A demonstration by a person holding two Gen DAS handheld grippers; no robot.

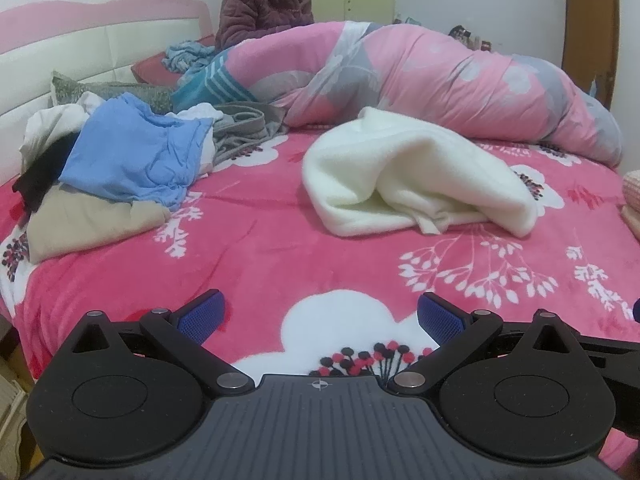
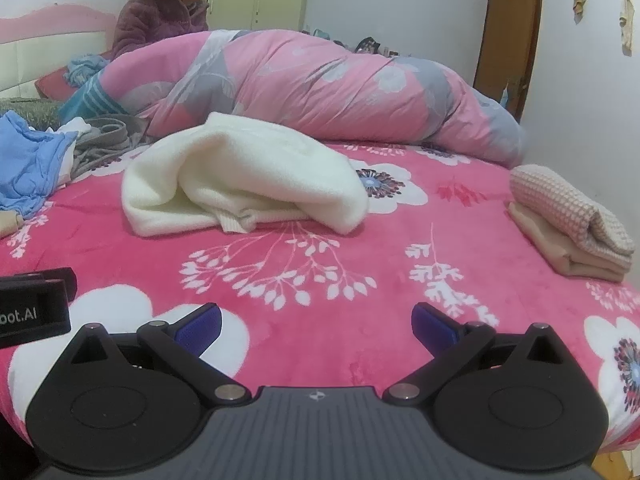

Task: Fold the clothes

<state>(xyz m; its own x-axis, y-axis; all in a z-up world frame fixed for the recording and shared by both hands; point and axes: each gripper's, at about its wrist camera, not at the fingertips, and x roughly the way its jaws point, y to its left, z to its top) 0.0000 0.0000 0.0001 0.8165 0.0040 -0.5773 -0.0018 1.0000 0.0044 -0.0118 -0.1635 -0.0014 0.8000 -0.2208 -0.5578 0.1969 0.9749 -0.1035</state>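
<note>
A cream-white fleece garment (image 1: 412, 176) lies crumpled in the middle of the bed, also seen in the right wrist view as the cream garment (image 2: 240, 184). My left gripper (image 1: 320, 312) hovers over the near edge of the pink floral bedspread (image 1: 260, 248), open, with nothing between its blue pads. My right gripper (image 2: 316, 322) is open too, over the bedspread (image 2: 400, 216), well short of the garment. A pile of unfolded clothes (image 1: 120, 160), topped by a blue piece, sits at the left. Folded clothes (image 2: 572, 224) are stacked at the right edge.
A rolled pink and grey quilt (image 1: 440, 76) runs across the far side of the bed. A person in a purple jacket (image 1: 264, 4) sits behind it by the headboard (image 1: 80, 52). A brown door (image 2: 508, 36) stands at the right. The left device's black housing (image 2: 36, 304) shows at the right view's left edge.
</note>
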